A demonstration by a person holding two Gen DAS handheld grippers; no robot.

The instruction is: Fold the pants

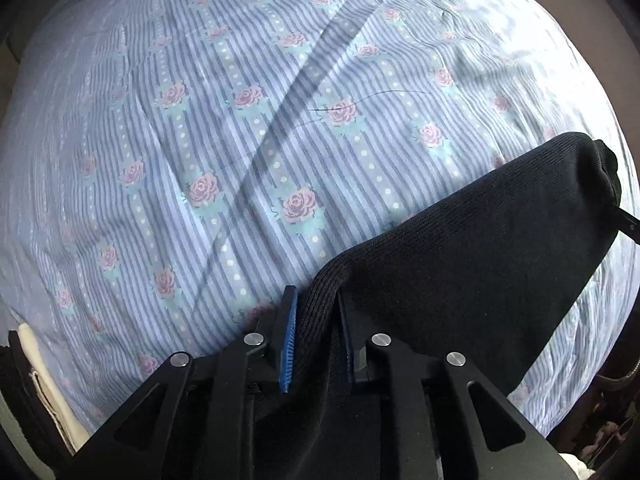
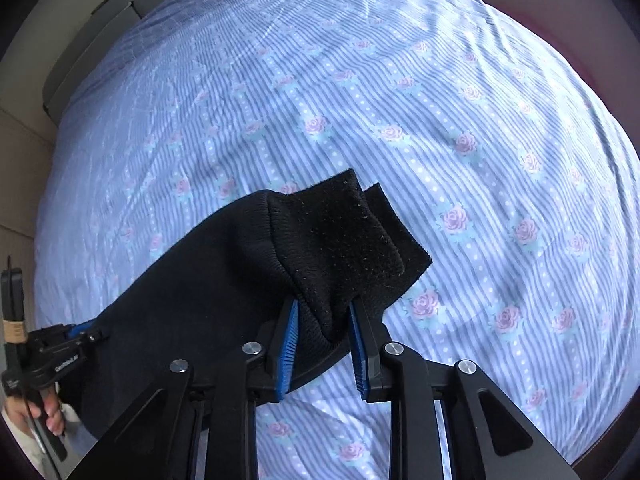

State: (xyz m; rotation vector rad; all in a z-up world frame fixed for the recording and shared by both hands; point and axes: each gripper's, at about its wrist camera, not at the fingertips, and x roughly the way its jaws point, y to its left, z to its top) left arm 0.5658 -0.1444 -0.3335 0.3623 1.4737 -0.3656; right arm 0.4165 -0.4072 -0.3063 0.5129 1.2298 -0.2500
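Note:
The black knit pants [image 1: 460, 248] hang stretched in the air above the bed between my two grippers. My left gripper [image 1: 316, 336] is shut on one end of the pants, with the cloth bunched between its blue pads. My right gripper [image 2: 324, 320] is shut on the other end, and the ribbed cuff [image 2: 344, 232] flops forward past its fingers. In the right wrist view the pants [image 2: 192, 288] run left to the left gripper [image 2: 76, 336], held by a hand. The right gripper's tip [image 1: 628, 222] shows at the right edge of the left wrist view.
The bed sheet [image 1: 240, 140], blue striped with pink roses, fills both views and also shows in the right wrist view [image 2: 480, 160]. A grey headboard or wall edge [image 2: 96, 40] lies at the bed's far left. A white and dark object [image 1: 36, 380] sits at the bed's left edge.

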